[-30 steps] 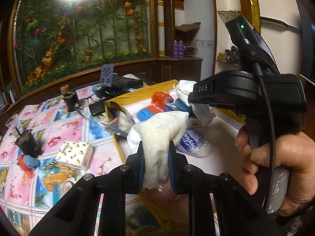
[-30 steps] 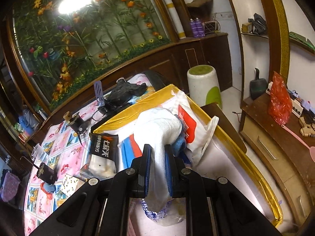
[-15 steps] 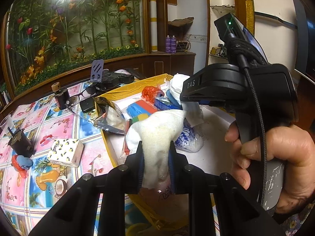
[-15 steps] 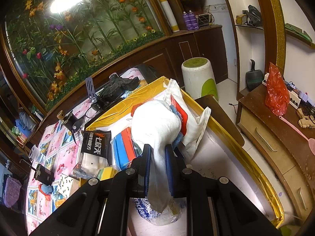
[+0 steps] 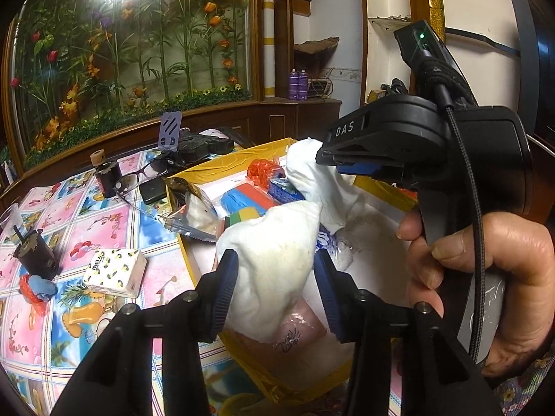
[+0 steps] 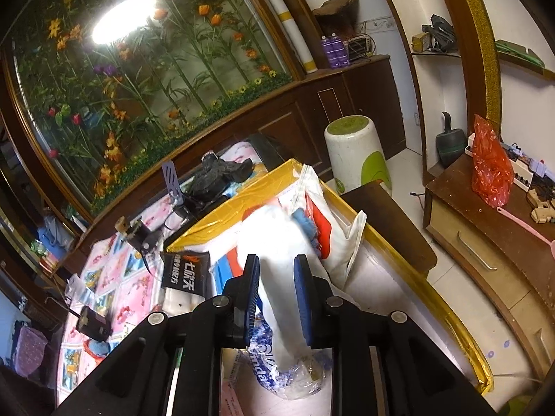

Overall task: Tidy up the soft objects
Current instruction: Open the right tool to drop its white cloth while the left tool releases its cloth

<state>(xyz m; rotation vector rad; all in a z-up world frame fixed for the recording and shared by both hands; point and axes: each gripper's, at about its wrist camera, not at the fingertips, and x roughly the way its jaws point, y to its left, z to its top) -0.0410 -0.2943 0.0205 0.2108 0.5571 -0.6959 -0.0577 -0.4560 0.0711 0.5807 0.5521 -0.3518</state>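
Dim room, floral glass mural (image 5: 138,52) behind counter (image 5: 62,215) under patterned cloth. Gold-rimmed tray (image 6: 409,260) crowded with packets. White towel (image 5: 277,263) slung over tray between both grippers. Left gripper (image 5: 275,291): jaws opening, cloth loose between, pads no longer pinching. Right gripper (image 6: 276,298): jaws opening slightly, towel end still between. Judged light, limp, non-slippery; best taken at bunched corner or hem.

Flower-painted glass panel (image 6: 145,79) with lamp glare (image 6: 123,17), dark wooden cabinets (image 6: 350,100), white walls (image 6: 392,7).
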